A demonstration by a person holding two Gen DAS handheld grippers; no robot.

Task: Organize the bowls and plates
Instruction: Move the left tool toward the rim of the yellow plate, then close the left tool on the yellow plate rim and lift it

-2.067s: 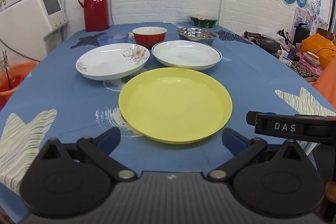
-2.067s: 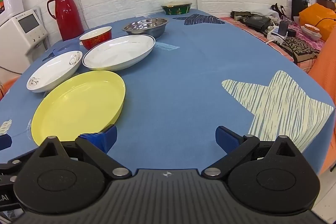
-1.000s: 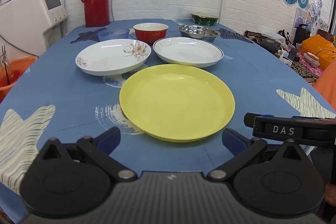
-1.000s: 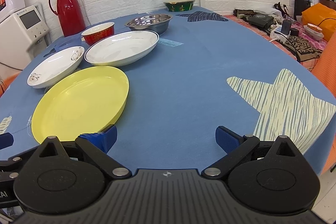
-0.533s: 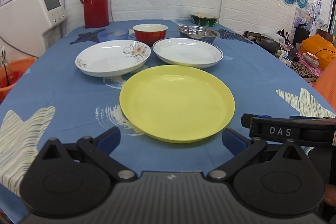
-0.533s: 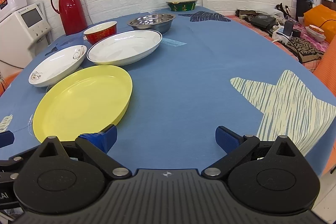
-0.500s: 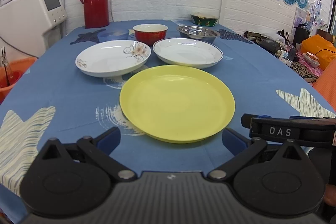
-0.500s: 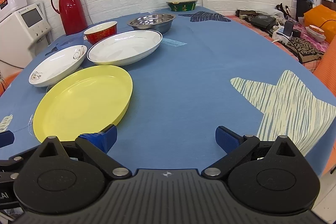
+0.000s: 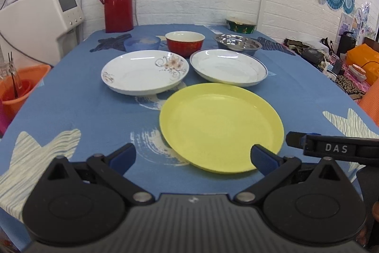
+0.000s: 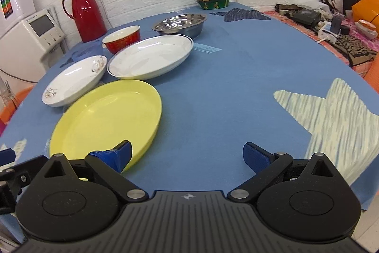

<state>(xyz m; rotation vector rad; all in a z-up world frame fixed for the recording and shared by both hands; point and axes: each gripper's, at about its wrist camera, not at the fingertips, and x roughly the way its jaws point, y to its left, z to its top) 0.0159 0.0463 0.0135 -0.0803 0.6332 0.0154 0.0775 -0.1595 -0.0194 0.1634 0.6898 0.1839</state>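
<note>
As both grippers, left (image 9: pixel 193 154) and right (image 10: pixel 187 153), have edged forward, jaws released, yellow plate (image 9: pixel 221 127) at 12 o'clock awaits pickup.

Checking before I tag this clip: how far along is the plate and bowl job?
Nothing stacked yet. The yellow plate, floral plate, blue-rimmed plate, red bowl and steel bowl all sit apart. Left gripper and right gripper are open, holding nothing. All stacking remains.

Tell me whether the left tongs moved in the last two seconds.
Yes, the left tongs went leftward: in their view the red jug and yellow plate sit further right than before, and one finger now overlaps the plate's rim.
</note>
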